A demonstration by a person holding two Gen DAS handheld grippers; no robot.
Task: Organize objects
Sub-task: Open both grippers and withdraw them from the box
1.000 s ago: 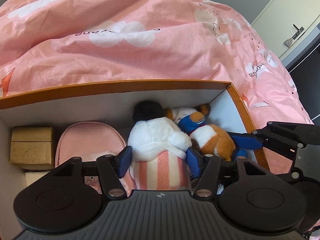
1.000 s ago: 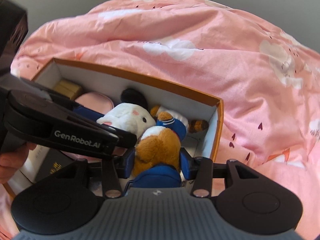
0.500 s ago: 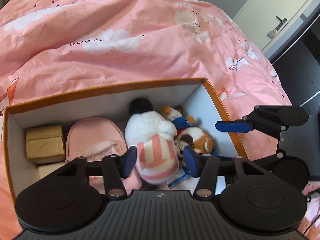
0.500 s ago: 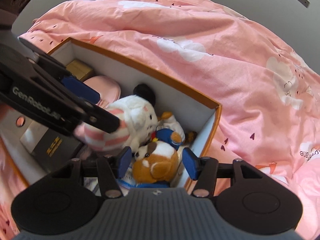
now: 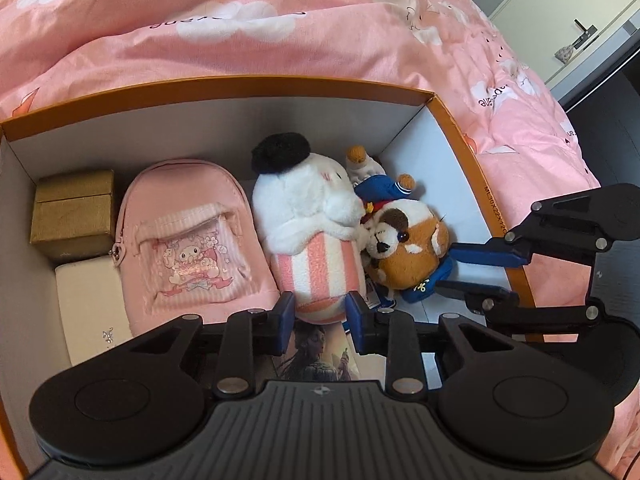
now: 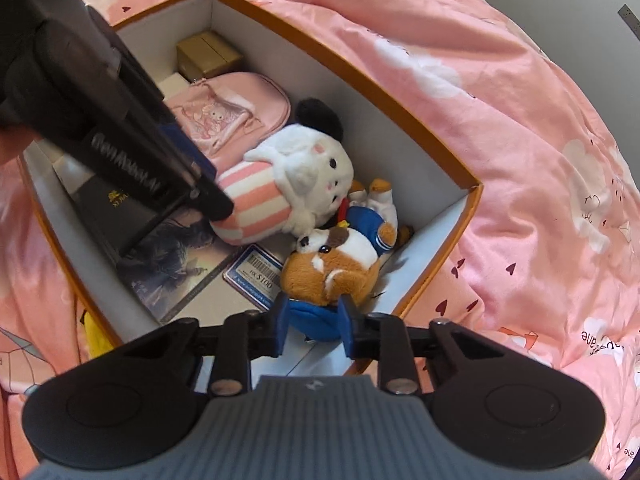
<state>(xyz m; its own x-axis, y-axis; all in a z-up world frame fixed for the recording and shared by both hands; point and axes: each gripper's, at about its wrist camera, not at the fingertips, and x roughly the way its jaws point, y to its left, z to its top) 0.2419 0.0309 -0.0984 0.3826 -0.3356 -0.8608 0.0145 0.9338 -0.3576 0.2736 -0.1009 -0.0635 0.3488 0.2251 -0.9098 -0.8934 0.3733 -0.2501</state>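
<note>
Left tool [image 5: 320, 316]: jaws closing, with the pink-striped lower end of the white plush [image 5: 308, 224] between the pads, which appear to touch its sides; the low grip judged chosen because that end is the nearest, narrowest part reachable from above.

Right tool [image 6: 312, 320]: jaws closing on the blue lower part of the brown dog plush [image 6: 336, 268]; pads appear to press the fabric; the grip sits at the near end, clear of the right wall of the box [image 6: 440, 152].

Both plush toys lie side by side, touching, in the right half of the orange-rimmed box, which rests on a bed under a pink duvet [image 6: 520, 80]; a duck-like plush in a blue jacket [image 5: 380, 188] lies at the far side, between them.

White plush: soft, rounded, black ear, pink-and-white striped body. Dog plush: brown and white, dark glossy eyes.

Left of the white plush: a pink pouch [image 5: 188, 236], then a gold box [image 5: 72, 212]; a printed card [image 6: 256, 276] lies flat on the box floor; placement judged dense packing.
</note>
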